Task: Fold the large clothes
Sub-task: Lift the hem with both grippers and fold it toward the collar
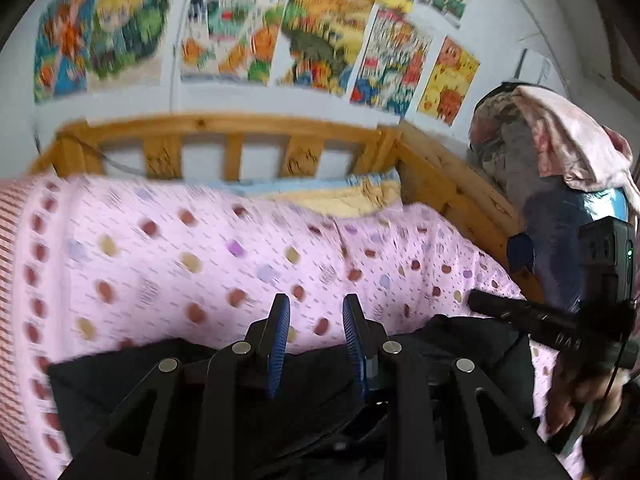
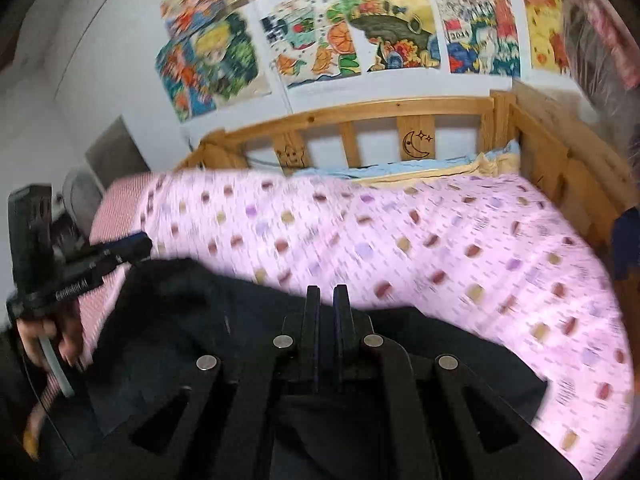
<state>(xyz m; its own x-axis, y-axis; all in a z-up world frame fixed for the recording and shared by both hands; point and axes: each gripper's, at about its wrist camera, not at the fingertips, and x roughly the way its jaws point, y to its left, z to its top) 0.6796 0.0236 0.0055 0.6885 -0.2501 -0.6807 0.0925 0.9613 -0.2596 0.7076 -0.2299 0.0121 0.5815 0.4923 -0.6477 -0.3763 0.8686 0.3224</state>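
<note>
The left gripper (image 1: 316, 312) holds its two blue fingers apart and empty above one dark garment (image 1: 208, 376) lying on the pink dotted bedspread (image 1: 168, 248). The right gripper (image 2: 327, 300) has its fingers nearly together; whether they pinch cloth cannot be told. One wooden rail (image 2: 360, 116) carries four slats.

White wall (image 2: 100, 40) with colourful posters (image 2: 384, 36), wooden bed frame (image 2: 400, 110), pink dotted sheet (image 2: 440, 240)

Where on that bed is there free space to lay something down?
The pink dotted bedspread lies bare between the dark garment and the wooden rail. Nearer the camera it is crowded: the garment spreads under the left gripper and right gripper.
</note>
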